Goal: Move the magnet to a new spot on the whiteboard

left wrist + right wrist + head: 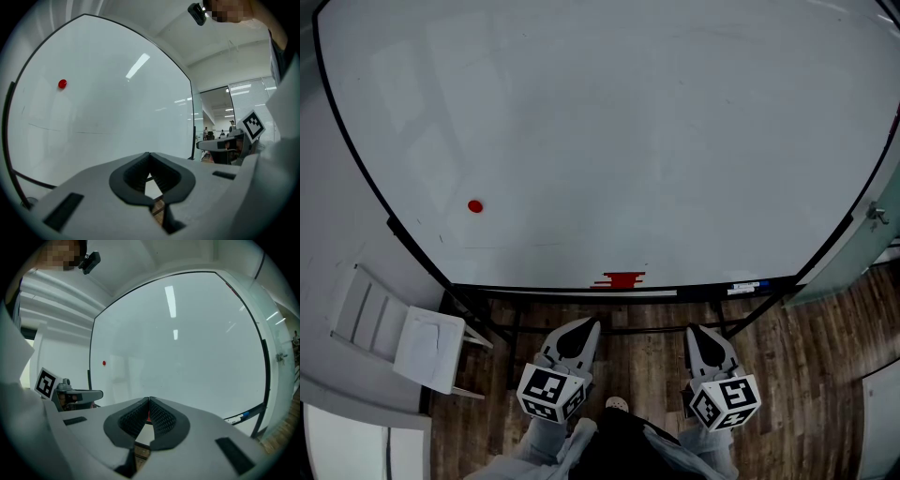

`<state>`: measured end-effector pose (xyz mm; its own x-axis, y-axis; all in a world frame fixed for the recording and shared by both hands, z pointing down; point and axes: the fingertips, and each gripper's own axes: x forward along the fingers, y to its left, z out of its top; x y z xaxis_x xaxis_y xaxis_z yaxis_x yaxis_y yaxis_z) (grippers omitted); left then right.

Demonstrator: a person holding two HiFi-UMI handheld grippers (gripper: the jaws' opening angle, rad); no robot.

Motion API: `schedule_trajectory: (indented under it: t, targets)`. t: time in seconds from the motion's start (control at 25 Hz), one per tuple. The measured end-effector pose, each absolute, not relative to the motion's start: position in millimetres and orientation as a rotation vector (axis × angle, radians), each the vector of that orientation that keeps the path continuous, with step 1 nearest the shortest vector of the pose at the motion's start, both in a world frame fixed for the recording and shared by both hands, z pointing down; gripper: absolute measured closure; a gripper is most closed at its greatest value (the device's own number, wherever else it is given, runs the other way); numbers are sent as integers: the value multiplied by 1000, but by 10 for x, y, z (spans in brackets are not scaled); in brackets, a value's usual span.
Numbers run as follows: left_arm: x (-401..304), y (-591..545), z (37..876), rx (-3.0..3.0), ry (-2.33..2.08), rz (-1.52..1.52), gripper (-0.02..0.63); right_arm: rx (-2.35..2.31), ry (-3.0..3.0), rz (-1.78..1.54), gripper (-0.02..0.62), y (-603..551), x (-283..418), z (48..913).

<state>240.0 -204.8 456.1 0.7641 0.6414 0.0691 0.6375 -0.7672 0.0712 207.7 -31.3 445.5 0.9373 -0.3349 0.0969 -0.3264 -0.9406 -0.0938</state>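
Note:
A small round red magnet (pixel 475 206) clings to the left part of the whiteboard (pixel 656 122). The same magnet (pixel 62 84) sits high on the left in the left gripper view, and it shows as a tiny red dot (pixel 104 363) in the right gripper view. Both grippers hang low in front of the board, well short of it. The left gripper (pixel 584 328) is shut with nothing in its jaws, tips meeting (pixel 149 154). The right gripper (pixel 703 333) is also shut and empty, tips together (pixel 149 399).
A red eraser (pixel 621 279) lies on the board's tray, with a marker (pixel 746 285) further right. A white step stool (pixel 408 337) stands at the lower left. The board's black frame legs (pixel 502 328) reach down to the wood floor. A glass partition (pixel 862 234) borders the right.

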Motion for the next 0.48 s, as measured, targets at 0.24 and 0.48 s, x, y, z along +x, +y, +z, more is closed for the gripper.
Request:
schedule_trajectory:
  t: [0.24,0.48]
  targets:
    - [2378,-2011,4582,2913,1068,146,597,-3020,523,-178,569,-307,2067,4477]
    - [2404,-1969,4563,2915,1077,145,597,-3020,536,-179,569,-290,2076,4461]
